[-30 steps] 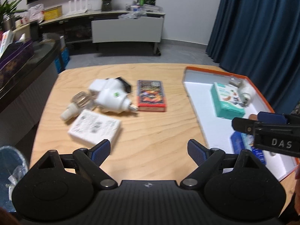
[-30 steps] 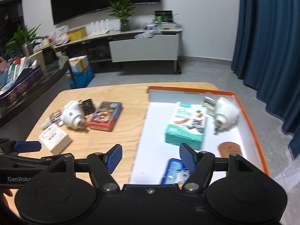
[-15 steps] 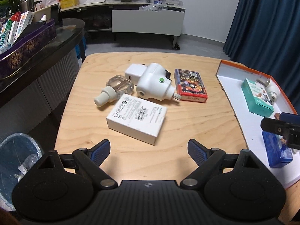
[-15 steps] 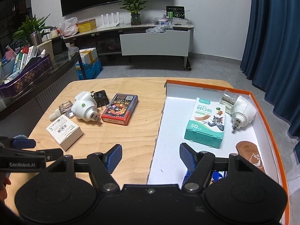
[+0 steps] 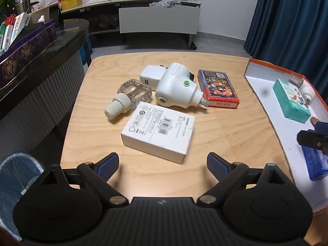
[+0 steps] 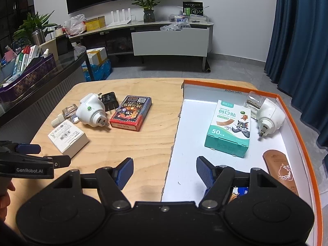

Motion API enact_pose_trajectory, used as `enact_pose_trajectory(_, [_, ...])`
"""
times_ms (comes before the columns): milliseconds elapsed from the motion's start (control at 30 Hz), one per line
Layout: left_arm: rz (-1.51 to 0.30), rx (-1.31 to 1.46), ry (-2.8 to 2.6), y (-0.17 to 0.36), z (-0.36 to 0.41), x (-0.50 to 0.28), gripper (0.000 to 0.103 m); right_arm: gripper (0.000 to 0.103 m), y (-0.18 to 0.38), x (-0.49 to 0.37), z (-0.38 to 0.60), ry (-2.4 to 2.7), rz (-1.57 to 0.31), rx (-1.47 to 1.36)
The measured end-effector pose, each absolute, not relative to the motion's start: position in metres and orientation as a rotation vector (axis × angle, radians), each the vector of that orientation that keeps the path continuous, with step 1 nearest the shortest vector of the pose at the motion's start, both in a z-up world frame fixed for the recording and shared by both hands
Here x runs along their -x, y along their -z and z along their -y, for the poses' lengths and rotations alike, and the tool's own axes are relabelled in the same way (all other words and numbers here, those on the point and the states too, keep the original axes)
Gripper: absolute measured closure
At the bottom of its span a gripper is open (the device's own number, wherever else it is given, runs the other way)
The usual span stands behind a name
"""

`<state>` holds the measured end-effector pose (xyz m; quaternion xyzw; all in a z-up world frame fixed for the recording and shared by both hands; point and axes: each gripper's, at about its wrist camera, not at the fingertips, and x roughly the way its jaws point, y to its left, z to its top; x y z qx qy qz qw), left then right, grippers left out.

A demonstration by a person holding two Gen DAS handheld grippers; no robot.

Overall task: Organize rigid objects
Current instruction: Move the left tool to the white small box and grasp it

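Left wrist view: left hand-held gripper (image 5: 163, 162), jaws opening, nothing between them, over the worktop (image 5: 225, 135). White box (image 5: 158, 131) just ahead, nearer than a second ago; bottle (image 5: 128, 98), white plug unit (image 5: 177, 90), card box (image 5: 218, 91) behind.

Right wrist view: right hand-held gripper (image 6: 163, 171), jaws apart, empty, at the tray (image 6: 297, 119) edge; plaster box (image 6: 229, 129) inside, unmoved.

- White barcoded box (image 5: 158, 133) lies flat, nearest on the table (image 5: 225, 131).
- White plug-in device (image 5: 176, 89), green button up, lies on its side beside the red card box (image 5: 218, 91).
- Clear refill bottle (image 5: 128, 97) lies tipped over, cap toward the table's near edge.
- Teal plaster box (image 6: 229, 128) lies flat in the orange-rimmed tray (image 6: 295, 114).
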<state>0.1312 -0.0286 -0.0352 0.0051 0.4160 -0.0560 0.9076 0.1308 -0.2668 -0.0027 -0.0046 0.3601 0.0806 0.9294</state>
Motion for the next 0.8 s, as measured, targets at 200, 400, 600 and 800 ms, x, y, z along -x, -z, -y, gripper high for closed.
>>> enact_pose_trajectory(200, [-0.835,-0.087,0.132,0.040,0.029,-0.145,0.004,0.023,0.005,-0.135,0.264,-0.165,-0.740,0.006])
enact_pose_trajectory(400, [-0.841,-0.135,0.165,0.049,0.031,-0.161,0.004,0.023,0.008,-0.139,0.261,-0.164,-0.745,0.001])
enact_pose_trajectory(600, [-0.828,-0.117,0.179,0.052,0.032,-0.165,0.010,0.023,0.011,-0.143,0.254,-0.170,-0.753,-0.013])
enact_pose_trajectory(800, [-0.803,-0.072,0.167,0.049,0.032,-0.163,0.024,0.023,0.017,-0.152,0.233,-0.198,-0.766,-0.019])
